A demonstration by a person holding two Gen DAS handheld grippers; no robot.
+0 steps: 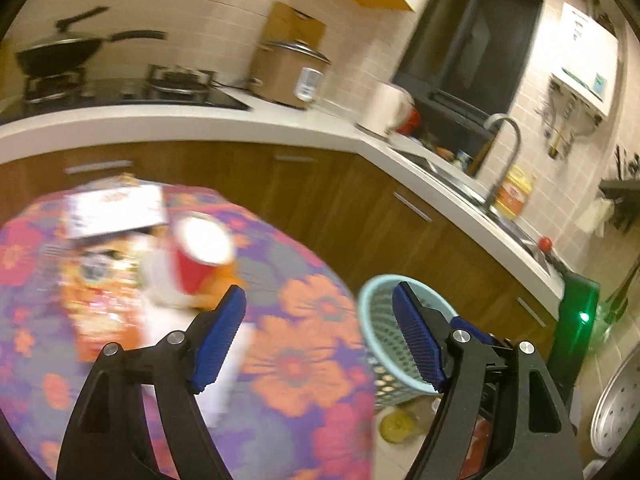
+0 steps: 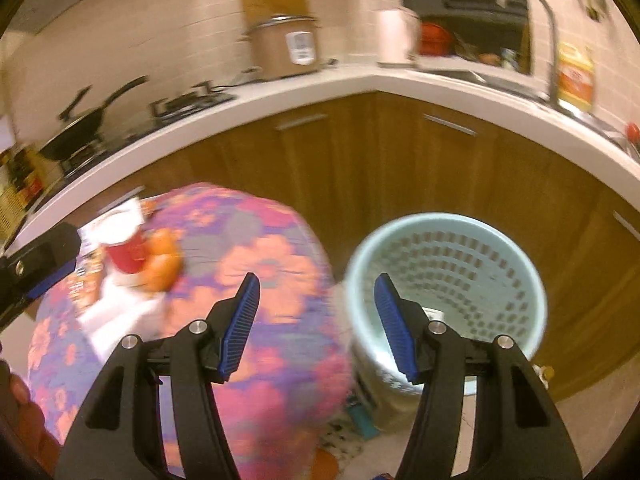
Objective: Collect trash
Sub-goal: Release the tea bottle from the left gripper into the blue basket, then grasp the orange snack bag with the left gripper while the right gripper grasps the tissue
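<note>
L gripper (image 1: 320,336) has its jaws wide apart w/ nothing between them. R gripper (image 2: 316,326) is likewise parted & empty. Both hang above the round table (image 1: 304,360) w/ its floral cloth, tilted down.

In the L view the trash pile sits at approx 10 o'clock from the jaws, apart from the pads: red paper cup (image 1: 200,256) tipped over, orange peel (image 1: 224,280) just beside it, a snack wrapper (image 1: 100,292) left of that, white paper (image 1: 116,210) farthest back. All blurred. In the R view the same pile is at 9–10 o'clock, well apart.

The pale blue mesh wastebasket (image 2: 448,280) stands on the floor just beside the table, approx 1 o'clock from the R jaws; the R jaw's right pad overlaps its rim in view. Beyond: wood cabinets (image 1: 360,208), white counter, rice cooker (image 1: 288,72), wok (image 1: 60,54) on the stove, sink tap (image 1: 508,148).
</note>
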